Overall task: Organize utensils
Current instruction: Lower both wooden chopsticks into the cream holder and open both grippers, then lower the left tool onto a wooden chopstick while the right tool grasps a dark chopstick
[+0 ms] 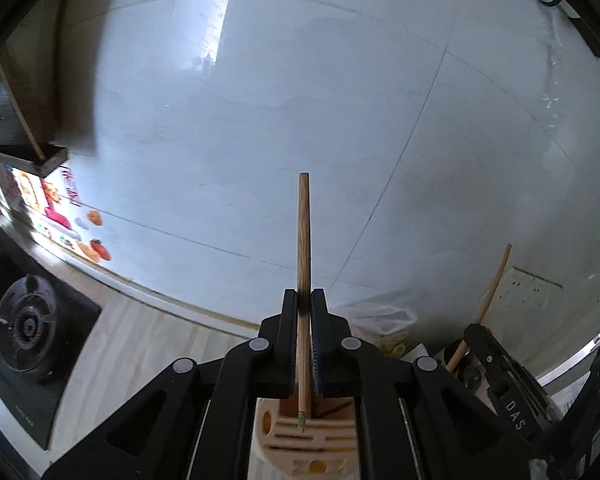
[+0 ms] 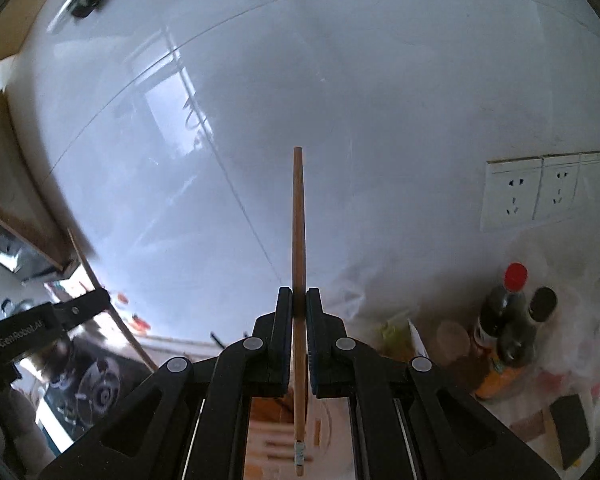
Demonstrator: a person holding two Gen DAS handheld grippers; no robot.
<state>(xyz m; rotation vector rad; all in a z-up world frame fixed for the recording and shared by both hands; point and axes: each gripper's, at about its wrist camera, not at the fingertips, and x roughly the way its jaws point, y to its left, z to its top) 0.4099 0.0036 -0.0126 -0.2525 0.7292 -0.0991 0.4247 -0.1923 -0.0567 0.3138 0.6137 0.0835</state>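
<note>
Between left gripper [image 1: 304,294] jaws: wooden chopstick [image 1: 303,232] clamped tight, upright, thin end over cream slotted utensil holder [image 1: 306,438] below. Same on right gripper [image 2: 299,292]: closed on second wooden chopstick [image 2: 298,220], lower tip above holder [image 2: 278,446]. Behind: white tiled wall [image 1: 340,120], gas burner [image 1: 24,324] far left, wall sockets [image 2: 540,190], sauce bottles [image 2: 504,320] right.
</note>
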